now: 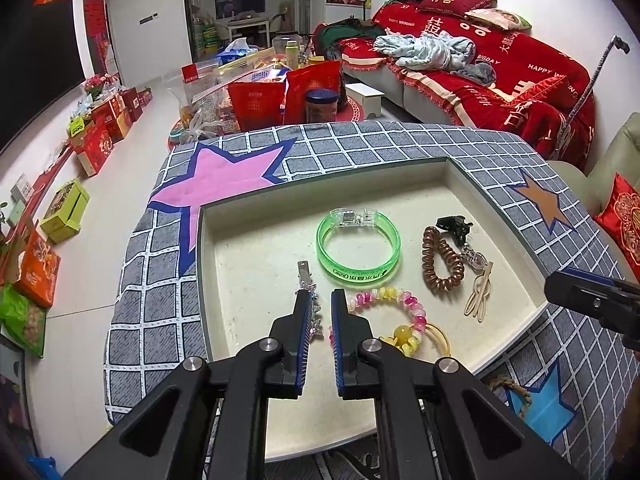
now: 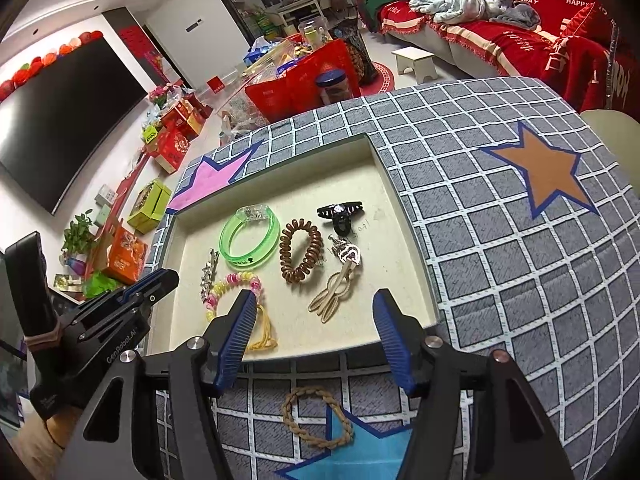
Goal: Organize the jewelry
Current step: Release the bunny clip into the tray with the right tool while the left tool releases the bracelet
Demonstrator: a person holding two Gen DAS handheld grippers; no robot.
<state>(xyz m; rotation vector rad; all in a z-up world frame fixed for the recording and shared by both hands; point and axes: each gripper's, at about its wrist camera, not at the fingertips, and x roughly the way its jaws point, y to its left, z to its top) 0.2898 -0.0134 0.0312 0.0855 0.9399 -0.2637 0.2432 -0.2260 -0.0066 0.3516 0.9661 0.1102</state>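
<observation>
Left wrist view: left gripper (image 1: 319, 300) nearly closed over the tray (image 1: 256, 240), jaws either side of the silver clip (image 1: 310, 300), grip unclear | right gripper (image 2: 314, 304) wide open, holding nothing, above tray's near edge | braided band (image 2: 316, 418) lies outside on the cloth (image 2: 500, 240)

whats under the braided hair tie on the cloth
The braided tie lies on the checked cloth, its right side over the blue star. What is beneath the cloth is covered.
</observation>
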